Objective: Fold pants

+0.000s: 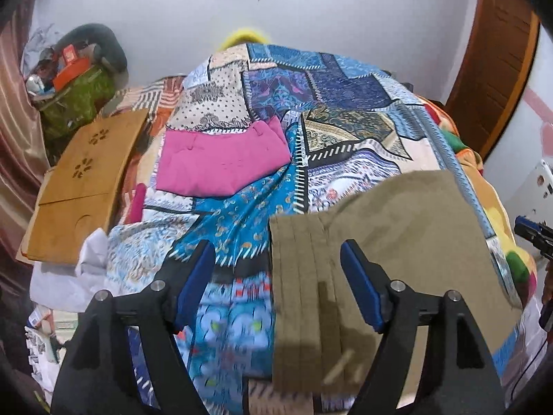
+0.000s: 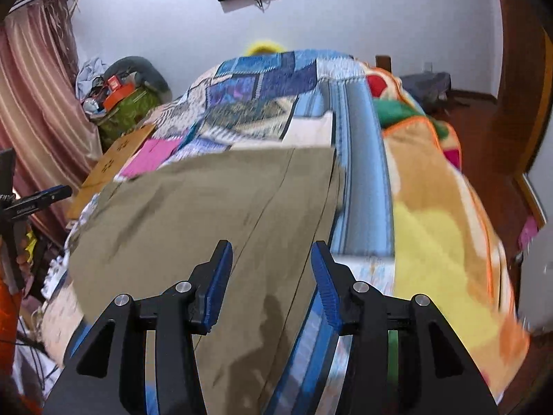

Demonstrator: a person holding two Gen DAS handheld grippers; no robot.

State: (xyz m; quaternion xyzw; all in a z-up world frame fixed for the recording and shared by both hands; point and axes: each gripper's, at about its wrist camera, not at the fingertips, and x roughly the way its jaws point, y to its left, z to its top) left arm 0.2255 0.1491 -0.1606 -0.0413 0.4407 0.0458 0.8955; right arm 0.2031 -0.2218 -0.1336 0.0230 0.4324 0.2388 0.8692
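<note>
While both grippers hung with jaws spread and empty, the khaki pants lay flat across the lower right of the frame on the slick patchwork bedspread. The left gripper straddled the layered hem edge; the right gripper hovered over a seam. A shallow pinch might catch only the top layer, or the woven cloth could slide on that satiny cover.

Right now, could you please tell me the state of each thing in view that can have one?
Left tool: open, above the khaki pants' left edge, gripping nothing.
Right tool: open, above the pants' right edge, gripping nothing.
Khaki pants: folded, lying flat on the patchwork bedsheet.
Pink garment: folded, lying further up the bed.
Wooden lap tray: lying flat at the bed's left side.
</note>
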